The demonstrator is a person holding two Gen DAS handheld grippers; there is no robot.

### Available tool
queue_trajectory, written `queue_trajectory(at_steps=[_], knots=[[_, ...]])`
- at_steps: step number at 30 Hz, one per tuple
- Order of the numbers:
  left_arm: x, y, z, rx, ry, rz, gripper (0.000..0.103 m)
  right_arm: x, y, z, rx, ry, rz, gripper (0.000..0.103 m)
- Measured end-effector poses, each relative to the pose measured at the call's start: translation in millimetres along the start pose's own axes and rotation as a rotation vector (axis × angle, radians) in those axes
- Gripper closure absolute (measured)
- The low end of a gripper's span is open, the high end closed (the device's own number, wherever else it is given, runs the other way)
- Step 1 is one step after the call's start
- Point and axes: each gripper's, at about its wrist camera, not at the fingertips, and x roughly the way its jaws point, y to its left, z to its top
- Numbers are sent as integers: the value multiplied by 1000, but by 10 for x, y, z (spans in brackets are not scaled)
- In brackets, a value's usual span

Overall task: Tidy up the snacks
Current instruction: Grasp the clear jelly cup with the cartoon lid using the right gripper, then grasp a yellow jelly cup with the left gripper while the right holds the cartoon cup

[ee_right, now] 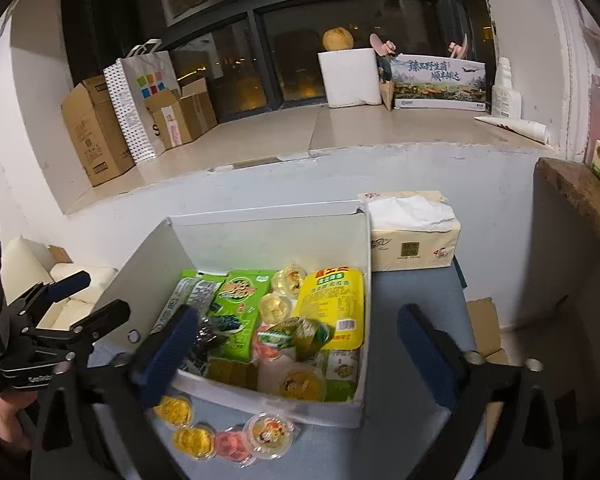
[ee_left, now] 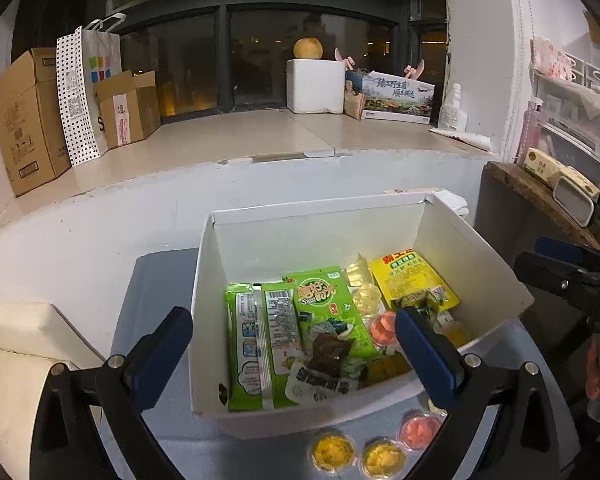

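Note:
A white box (ee_left: 204, 320) (ee_right: 364, 368) on a blue-grey table holds green snack packs (ee_left: 324, 304) (ee_right: 240, 304), a yellow pack (ee_left: 412, 276) (ee_right: 332, 300) and jelly cups (ee_right: 276, 308). Several jelly cups lie on the table in front of the box: yellow ones (ee_left: 332, 450) (ee_right: 174, 410), a pink one (ee_left: 420, 430) (ee_right: 232, 446) and a clear one (ee_right: 270, 432). My left gripper (ee_left: 296, 344) is open and empty above the box's near side. My right gripper (ee_right: 300, 344) is open and empty over the box. Each gripper shows at the edge of the other's view.
A tissue pack (ee_right: 412, 236) stands right behind the box. A wide window ledge (ee_left: 220, 144) carries cardboard boxes (ee_left: 24, 120), a paper bag (ee_left: 88, 80) and a white foam box (ee_left: 314, 86). A wooden shelf (ee_right: 580, 196) is at the right. A cream sofa (ee_left: 16, 360) is at the left.

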Motion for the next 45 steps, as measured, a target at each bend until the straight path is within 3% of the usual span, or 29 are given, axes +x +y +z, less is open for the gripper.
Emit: queue_trajectory(at_steps=[4,7,13,18,21,26,35,36,37,38,41,45], knots=[[-252,-3,-59,-25,-16,-13,0,-237,117,-34,-38,-22,5,0],[-524,-35,-194,-38,-39,-37,0,-486,221,-191,-70,-42,58,0],[-984,-138,-734,-53,-60,-69,0,-734,192,-831,-2,-23,117,0],[-1190,-232,-1202,-80,-35,-82,0,-504,125,-1348,54,82,65,0],[-1241,-280,-1386,-72,-18,-87,0,-325,82,-1469,102,113,74,0],[-1238,-245,-1568,-106,-1,-98,0,-53,65,-1381,151,128,73,0],[-1150,-102,-1686,-135,31,-90,0,607,9,-1168,321,182,-17,1],[-1139,-74,-1697,-143,32,-89,0,647,16,-1169,327,185,-37,3],[-1126,-51,-1706,-148,37,-92,0,681,27,-1169,328,187,-53,16],[-1112,-32,-1706,-152,39,-92,0,716,54,-1175,321,196,-65,35],[-1068,26,-1732,-166,49,-90,0,783,125,-1174,283,197,-75,55],[-1019,56,-1753,-172,55,-88,0,746,121,-1202,273,179,-78,55]])
